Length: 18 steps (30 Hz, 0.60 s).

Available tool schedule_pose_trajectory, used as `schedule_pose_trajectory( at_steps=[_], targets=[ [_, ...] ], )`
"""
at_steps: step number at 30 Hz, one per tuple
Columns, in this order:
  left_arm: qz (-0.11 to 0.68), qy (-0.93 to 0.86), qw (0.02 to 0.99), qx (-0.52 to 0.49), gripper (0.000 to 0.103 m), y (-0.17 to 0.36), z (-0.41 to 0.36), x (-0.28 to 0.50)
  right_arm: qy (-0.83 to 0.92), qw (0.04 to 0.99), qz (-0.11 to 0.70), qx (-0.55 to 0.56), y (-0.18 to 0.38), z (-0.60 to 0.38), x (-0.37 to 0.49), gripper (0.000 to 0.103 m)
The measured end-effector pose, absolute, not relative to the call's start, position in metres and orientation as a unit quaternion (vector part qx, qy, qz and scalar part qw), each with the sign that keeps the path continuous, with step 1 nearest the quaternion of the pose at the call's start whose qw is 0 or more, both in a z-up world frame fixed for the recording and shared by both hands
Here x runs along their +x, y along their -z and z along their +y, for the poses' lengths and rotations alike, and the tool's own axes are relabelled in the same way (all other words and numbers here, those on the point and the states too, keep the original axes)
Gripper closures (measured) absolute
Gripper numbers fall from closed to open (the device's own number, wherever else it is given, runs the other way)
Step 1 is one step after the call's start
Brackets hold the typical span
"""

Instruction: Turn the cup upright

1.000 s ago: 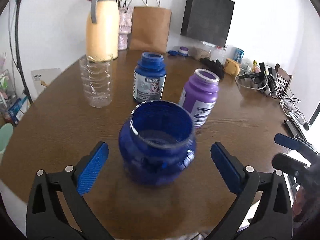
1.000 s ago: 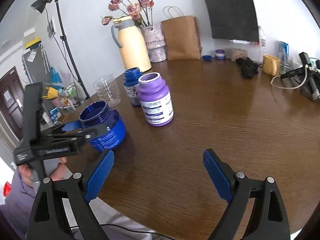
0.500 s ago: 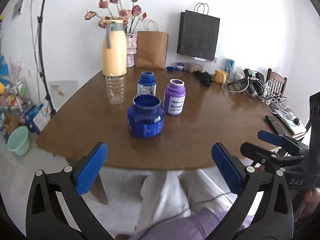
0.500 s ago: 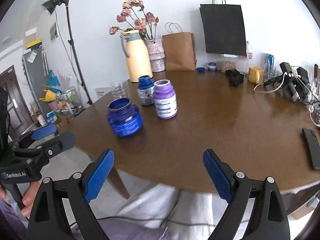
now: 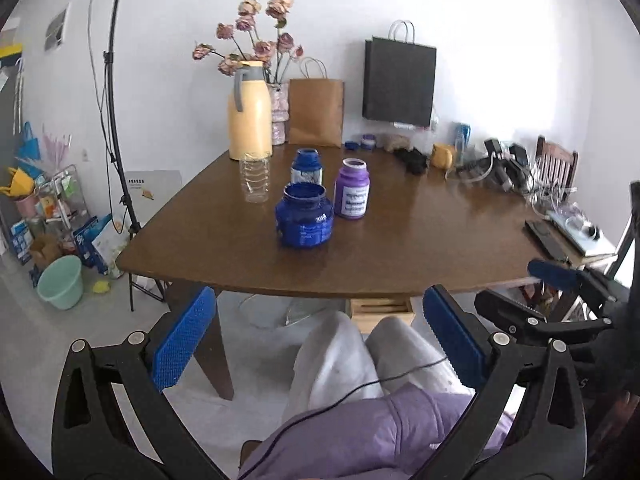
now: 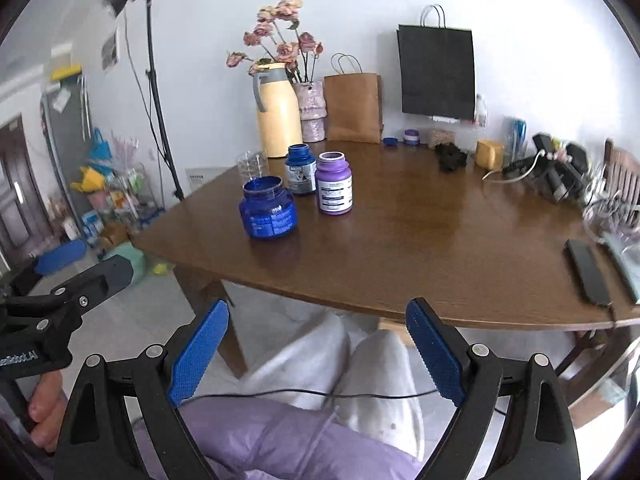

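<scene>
— Two grippers, both back over the lap, off the near edge of the table point(image 5: 400, 248)?

— Yes. Left gripper point(image 5: 316, 344) spread wide, blue pads far apart, nothing between them but grey trousers and a purple sleeve below. Right gripper point(image 6: 318, 354) equally wide, also holding nothing. Each visible at the edge of the other's view: right one at the far right of the left wrist view, left one at the far left of the right wrist view, gripped by bare fingers.

— And the cup?

— Dark blue cup point(image 5: 304, 221), really a squat wide-mouthed jar, standing upright on the table with its open mouth facing up, white-printed label on the side. Well apart from both grippers, toward the near left part of the tabletop.

— Neighbours?

— Just behind it to the right, a purple bottle point(image 5: 352, 189), upright, white label, no cap. Directly behind, a smaller blue bottle point(image 5: 306, 167), also upright. Left of that, a clear ribbed plastic bottle point(image 5: 255, 180). None seen touching the cup.

— Further back?

— Yellow thermos point(image 5: 249, 118) with a grey handle at the far edge, beside a vase of faded pink roses point(image 5: 256, 46). Then a brown paper bag point(image 5: 316, 112) and a black paper bag point(image 5: 399, 82) against the white wall. Cables and black gadgets crowding the right side; too jumbled to name individually
</scene>
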State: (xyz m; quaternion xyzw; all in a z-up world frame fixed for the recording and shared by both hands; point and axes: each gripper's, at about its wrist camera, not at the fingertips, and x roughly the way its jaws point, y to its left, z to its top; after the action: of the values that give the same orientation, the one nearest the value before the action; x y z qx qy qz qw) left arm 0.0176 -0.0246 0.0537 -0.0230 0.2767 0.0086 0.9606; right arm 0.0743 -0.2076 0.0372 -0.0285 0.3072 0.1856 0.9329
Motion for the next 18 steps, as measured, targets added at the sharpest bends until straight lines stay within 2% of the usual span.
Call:
schedule_pose_trajectory(
  at_steps=[18],
  targets=[
    [0.282,-0.030,0.959,-0.024,0.000,-0.052,-0.021,0.017,-0.173,0.940,0.294,-0.023,-0.039,-0.214,0.071,0.009]
  ],
)
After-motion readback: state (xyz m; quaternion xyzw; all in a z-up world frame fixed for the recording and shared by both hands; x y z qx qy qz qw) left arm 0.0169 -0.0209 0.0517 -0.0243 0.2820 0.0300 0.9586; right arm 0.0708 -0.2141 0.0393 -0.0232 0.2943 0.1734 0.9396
